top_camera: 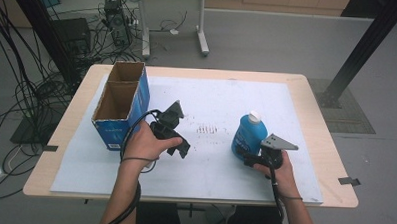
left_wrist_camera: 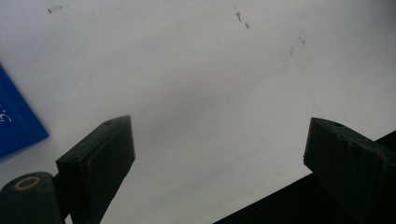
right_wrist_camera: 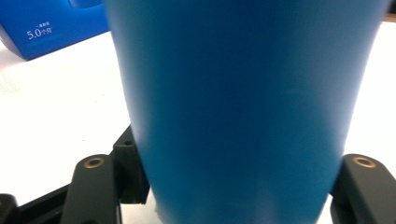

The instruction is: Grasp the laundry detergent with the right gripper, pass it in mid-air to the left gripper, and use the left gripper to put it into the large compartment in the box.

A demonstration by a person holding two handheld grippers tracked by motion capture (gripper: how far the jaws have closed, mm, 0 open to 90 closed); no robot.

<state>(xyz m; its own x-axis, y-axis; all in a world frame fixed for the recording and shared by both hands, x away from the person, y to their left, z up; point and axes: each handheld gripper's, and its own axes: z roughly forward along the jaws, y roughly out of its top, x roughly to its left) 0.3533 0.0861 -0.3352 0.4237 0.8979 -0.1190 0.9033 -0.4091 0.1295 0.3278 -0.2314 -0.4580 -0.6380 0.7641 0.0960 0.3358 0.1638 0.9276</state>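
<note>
Nearest the person, two forearms come in over the table's front edge, each hand holding one gripper. The right gripper (top_camera: 248, 155) has its jaws clamped on the lower body of the single blue bottle (top_camera: 249, 135); in the right gripper view the bottle's smooth blue wall (right_wrist_camera: 243, 107) sits tight between the two black jaws. The left gripper (top_camera: 174, 136) hangs over the white sheet (top_camera: 209, 172) with its jaws spread wide and nothing between them, as the left gripper view shows above the bare sheet (left_wrist_camera: 201, 84).

The bottle stands upright on the right half of the sheet, near the table's (top_camera: 320, 146) right edge. It is plastic, rounded at the shoulders, with one white cap and a printed label on its front.

Between the two grippers a patch of small reddish marks (top_camera: 207, 129) stains the sheet. Farther back on the left stands one blue cardboard box (top_camera: 121, 105), open on top and split into two compartments, its brown inside showing.
</note>
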